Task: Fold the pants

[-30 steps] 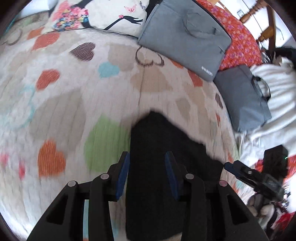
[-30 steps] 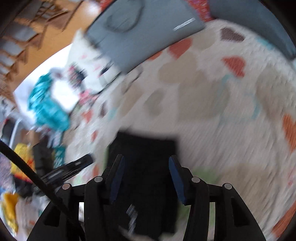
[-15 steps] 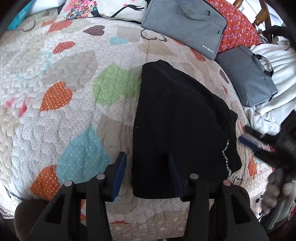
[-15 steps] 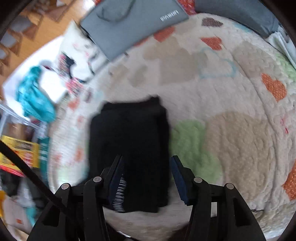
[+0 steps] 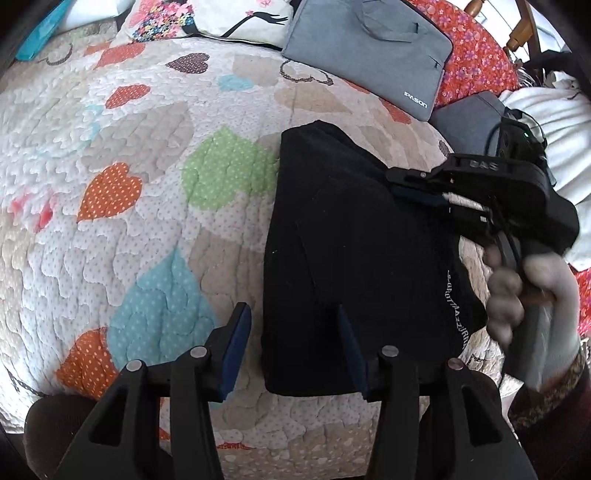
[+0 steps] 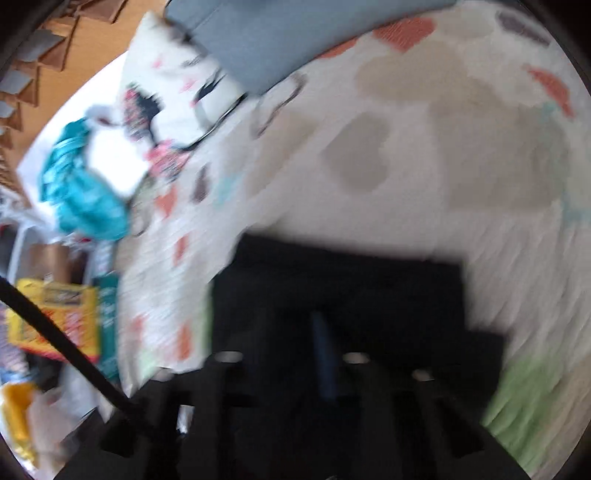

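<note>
We are looking down our two handheld grippers at a bed covered by a quilt [image 5: 147,206] printed with coloured hearts. The black pants [image 5: 354,258] lie folded into a thick rectangle on the quilt, near the bed's front edge, with a line of pale lettering running along their right side.

Our left gripper [image 5: 291,349] hangs over the near left corner of the pants. Its jaws are released and have just been opening a little wider. The blue pad of its left finger [image 5: 236,347] sits over bare quilt just beside the pants' left edge, while its right finger sits over the black cloth, so the edge of the pants runs between the two. We cannot see either pad pressing the fabric.

Our right gripper [image 5: 417,192] reaches in from the right over the far part of the pants, held in a gloved hand [image 5: 532,295]. In its own view, which is badly blurred, the pants [image 6: 354,295] fill the lower middle and its blue pads show as a single dark blue strip. Its jaws have just been closing and are now clenched together. We cannot tell whether any cloth is caught between them.

Beyond the pants lie a grey laptop bag [image 5: 369,51], a patterned pillow [image 5: 207,18] and a red floral cloth [image 5: 476,55]
</note>
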Demonstrator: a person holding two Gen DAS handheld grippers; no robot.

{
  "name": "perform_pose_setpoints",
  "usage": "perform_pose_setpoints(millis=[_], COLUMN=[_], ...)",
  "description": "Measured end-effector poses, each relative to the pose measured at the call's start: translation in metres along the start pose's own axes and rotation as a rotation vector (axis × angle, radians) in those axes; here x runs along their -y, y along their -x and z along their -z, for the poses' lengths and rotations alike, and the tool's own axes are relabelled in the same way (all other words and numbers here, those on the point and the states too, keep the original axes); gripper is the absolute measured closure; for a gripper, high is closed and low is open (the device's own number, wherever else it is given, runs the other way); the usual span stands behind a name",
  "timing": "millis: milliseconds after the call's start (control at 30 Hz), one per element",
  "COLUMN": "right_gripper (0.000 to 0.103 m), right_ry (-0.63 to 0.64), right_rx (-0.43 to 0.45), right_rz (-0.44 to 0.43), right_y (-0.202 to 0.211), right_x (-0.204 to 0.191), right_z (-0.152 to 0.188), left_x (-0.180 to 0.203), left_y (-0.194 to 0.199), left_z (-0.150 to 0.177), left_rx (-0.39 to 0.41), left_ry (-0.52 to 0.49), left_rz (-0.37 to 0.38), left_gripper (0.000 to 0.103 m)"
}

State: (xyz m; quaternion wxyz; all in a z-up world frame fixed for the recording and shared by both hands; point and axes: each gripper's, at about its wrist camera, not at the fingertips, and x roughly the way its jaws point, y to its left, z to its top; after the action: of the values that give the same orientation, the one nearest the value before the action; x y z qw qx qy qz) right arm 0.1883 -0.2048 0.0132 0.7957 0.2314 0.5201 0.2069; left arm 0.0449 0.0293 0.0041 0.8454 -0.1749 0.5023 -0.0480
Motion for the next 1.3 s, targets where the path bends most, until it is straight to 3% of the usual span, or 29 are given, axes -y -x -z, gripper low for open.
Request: perform_pose_setpoints(millis=[100, 167, 200, 400, 500, 567, 600, 700, 767, 833, 900, 1000, 1033, 1100, 1200, 1267, 1300], right_gripper=[0.084, 0.057, 0.054, 0.051, 0.048, 0.048, 0.048, 0.05, 0.049, 0.049, 0.049, 0.049, 0.049, 0.049, 0.069, 0.08, 0.08], right_ry=[-0.015, -0.018, -0.022, -0.067, -0.07, -0.084, -0.1, -0.172, -0.107, -0.037, -0.011, -0.052, -0.083, -0.144, -0.225, -0.223, -0.205], right_rx=[0.04, 0.066, 0.086, 0.095, 0.029, -0.005, -0.014, 0.047, 0.127, 0.182, 0.194, 0.092, 0.047, -0.008, -0.012, -0.012, -0.006], right_rz=[0.059, 0.077, 0.072, -0.143, -0.131, -0.02, 0.104, 0.129, 0.171, 0.124, -0.011, -0.267, -0.303, -0.223, -0.242, -0.231, -0.209], right_y=[0.017, 0.036, 0.049, 0.1, 0.091, 0.081, 0.077, 0.091, 0.109, 0.124, 0.129, 0.109, 0.094, 0.069, 0.061, 0.067, 0.072], right_x=[0.007, 0.011, 0.013, 0.021, 0.03, 0.043, 0.054, 0.065, 0.048, 0.027, 0.012, 0.006, 0.009, 0.022, 0.046, 0.051, 0.049], right_z=[-0.003, 0.0, 0.002, 0.054, 0.083, 0.092, 0.094, 0.093, 0.09, 0.09, 0.092, 0.101, 0.106, 0.116, 0.128, 0.129, 0.128], left_x=[-0.001, -0.005, -0.007, -0.008, -0.007, -0.005, -0.004, -0.003, -0.008, -0.009, -0.004, 0.008, 0.016, 0.023, 0.037, 0.04, 0.039], left_y=[-0.002, -0.003, -0.004, -0.004, -0.004, -0.003, -0.003, 0.002, 0.017, 0.034, 0.049, 0.053, 0.045, 0.027, 0.012, 0.01, 0.01], left_z=[0.0, 0.0, 0.0, 0.0, 0.0, 0.001, 0.001, -0.003, -0.007, -0.012, -0.014, -0.008, -0.002, 0.008, 0.03, 0.037, 0.038], left_rx=[-0.004, -0.005, -0.007, -0.001, 0.0, 0.0, 0.002, -0.013, -0.001, 0.035, 0.07, 0.077, 0.057, 0.003, 0.009, 0.004, -0.008], left_ry=[-0.002, 0.015, 0.024, 0.029, 0.028, 0.025, 0.021, 0.016, 0.057, 0.076, 0.064, 0.032, 0.004, -0.022, -0.127, -0.176, -0.175], left_rz=[-0.001, 0.003, 0.008, 0.008, 0.0, -0.012, -0.019, -0.023, 0.014, 0.049, 0.064, 0.093, 0.098, 0.078, -0.042, -0.063, -0.053], left_gripper=[0.053, 0.048, 0.047, 0.046, 0.046, 0.044, 0.042, 0.043, 0.043, 0.043, 0.043, 0.043, 0.043, 0.043, 0.043, 0.043, 0.043])
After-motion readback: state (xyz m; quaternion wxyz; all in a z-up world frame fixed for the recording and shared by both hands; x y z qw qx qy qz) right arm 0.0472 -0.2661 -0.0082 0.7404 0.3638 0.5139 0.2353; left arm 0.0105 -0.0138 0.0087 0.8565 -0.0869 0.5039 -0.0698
